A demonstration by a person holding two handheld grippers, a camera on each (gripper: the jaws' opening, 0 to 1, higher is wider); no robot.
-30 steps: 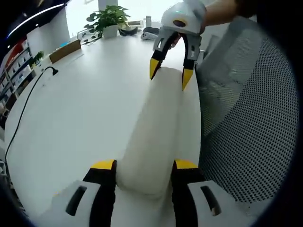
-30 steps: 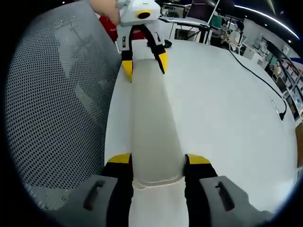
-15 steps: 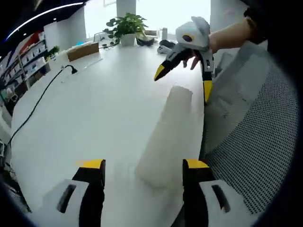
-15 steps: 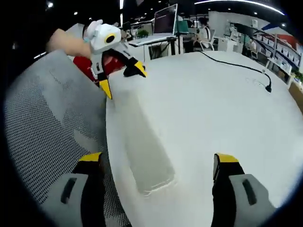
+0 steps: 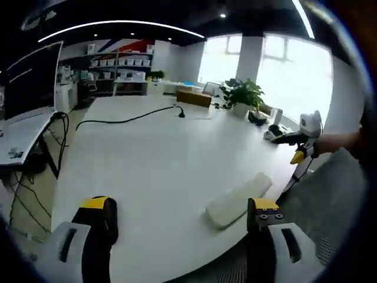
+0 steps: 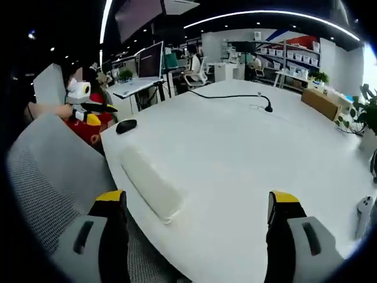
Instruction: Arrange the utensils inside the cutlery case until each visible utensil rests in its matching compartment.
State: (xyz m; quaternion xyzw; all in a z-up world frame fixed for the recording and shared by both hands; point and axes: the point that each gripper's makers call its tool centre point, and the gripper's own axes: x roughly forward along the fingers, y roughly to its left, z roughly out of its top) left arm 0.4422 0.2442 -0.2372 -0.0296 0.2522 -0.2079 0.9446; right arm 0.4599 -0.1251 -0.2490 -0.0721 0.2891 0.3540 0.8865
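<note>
Case (image 5: 238, 201) closed on table edge | left gripper (image 5: 179, 207) wide apart | right gripper (image 6: 197, 199) wide apart

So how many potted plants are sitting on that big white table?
1 clearly: a leafy potted plant at the table's far end near the windows. Greenery at the right gripper view's edge may be the same plant.

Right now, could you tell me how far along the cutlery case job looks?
Done: the closed white cutlery case lies at the table edge, and no utensils can be seen. In hand: nothing; the left gripper and right gripper are both open and clear of the case. Left: whether utensils sit in their compartments cannot be judged from these views.
</note>
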